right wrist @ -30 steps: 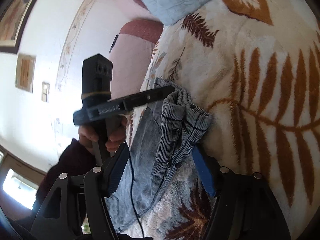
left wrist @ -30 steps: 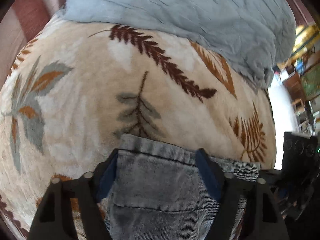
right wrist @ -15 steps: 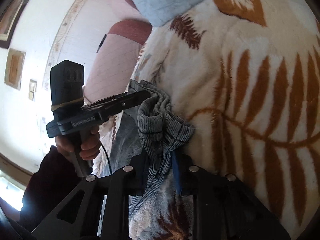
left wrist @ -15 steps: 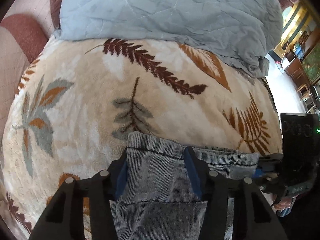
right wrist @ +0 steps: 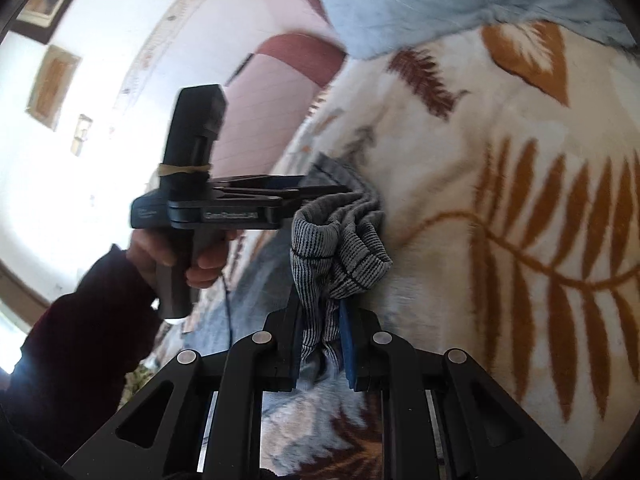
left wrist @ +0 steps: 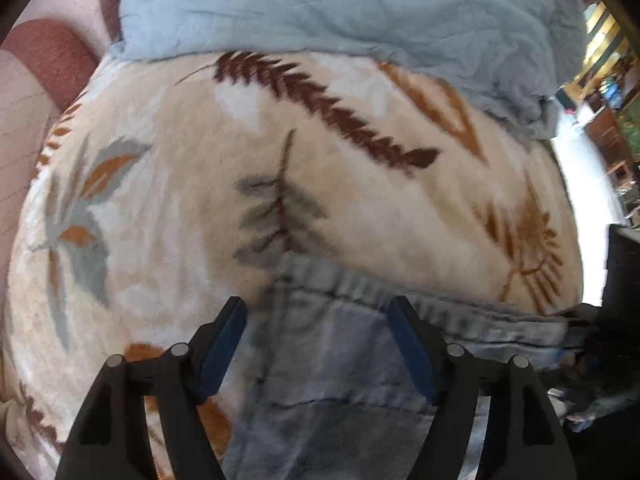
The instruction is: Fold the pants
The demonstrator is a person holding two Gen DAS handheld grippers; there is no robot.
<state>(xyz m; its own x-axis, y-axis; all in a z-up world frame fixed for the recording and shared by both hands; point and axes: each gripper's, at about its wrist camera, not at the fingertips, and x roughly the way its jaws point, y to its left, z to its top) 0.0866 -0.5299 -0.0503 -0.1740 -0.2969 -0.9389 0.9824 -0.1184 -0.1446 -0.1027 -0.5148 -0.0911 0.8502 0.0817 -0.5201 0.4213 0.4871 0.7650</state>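
leafy blanket (right wrist: 500,152), pants (right wrist: 340,240) between right claw (right wrist: 320,344) pads

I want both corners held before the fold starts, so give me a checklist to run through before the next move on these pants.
1. Right tongs clamped on the pants: ok, fabric bunched between shut pads.
2. Left tongs gripping the waistband: not ok, jaws have just been opening and stand apart with the denim between them, not pinched.
3. Both tongs at the same waistband edge: ok.
4. Pants lying flat: not ok, crumpled at the right grip.
5. Leaf-print blanket free ahead for the fold: ok, the blue quilt lies farther back.
6. Pant legs aligned: cannot tell.
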